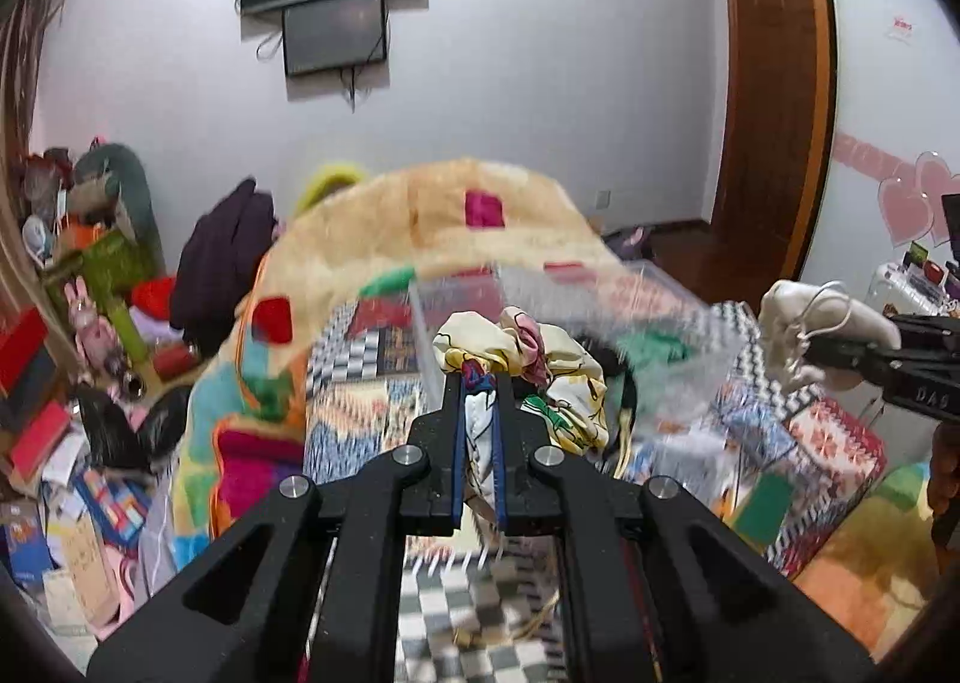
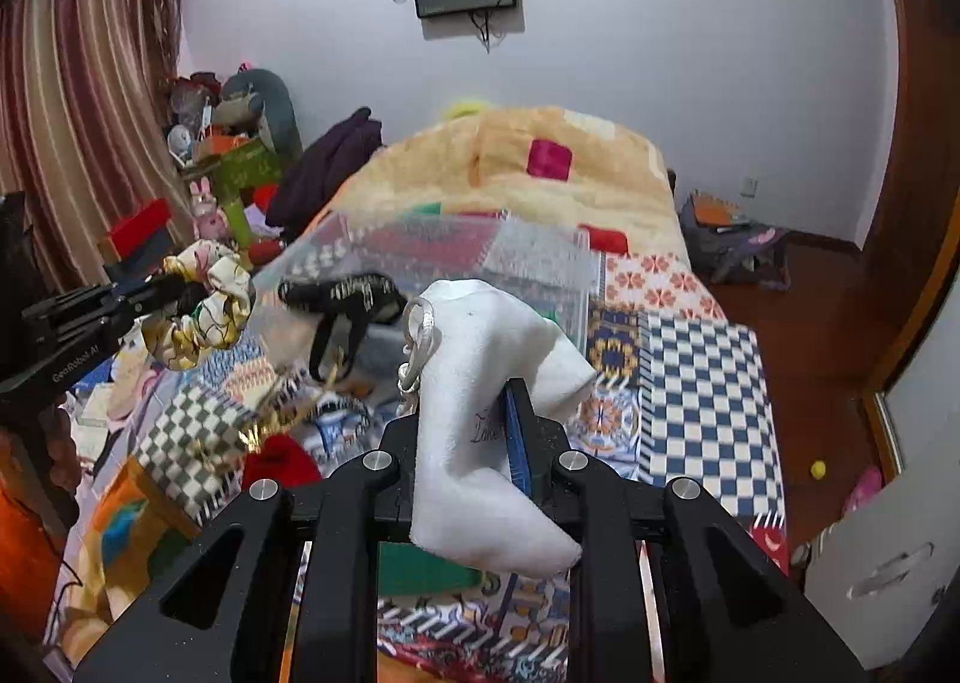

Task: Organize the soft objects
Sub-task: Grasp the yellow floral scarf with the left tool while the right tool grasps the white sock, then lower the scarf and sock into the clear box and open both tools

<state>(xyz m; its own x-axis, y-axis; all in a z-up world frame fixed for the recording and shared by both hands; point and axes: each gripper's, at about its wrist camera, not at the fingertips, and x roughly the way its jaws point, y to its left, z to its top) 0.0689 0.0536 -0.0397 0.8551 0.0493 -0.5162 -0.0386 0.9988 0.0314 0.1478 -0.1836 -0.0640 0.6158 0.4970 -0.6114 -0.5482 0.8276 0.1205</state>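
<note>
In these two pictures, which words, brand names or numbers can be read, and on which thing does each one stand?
"GenRobot.AI": white print on the side of the left gripper, right wrist view.
"DAS": faint print on the right gripper, left wrist view; the reading is uncertain.
Purple script on the white pouch: half hidden by the finger, unreadable.
Red sign on the wall: too small to read.

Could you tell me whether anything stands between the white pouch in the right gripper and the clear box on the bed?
Nothing visible does. The right gripper holds the white pouch just short of the clear box, with only open air between them.
</note>
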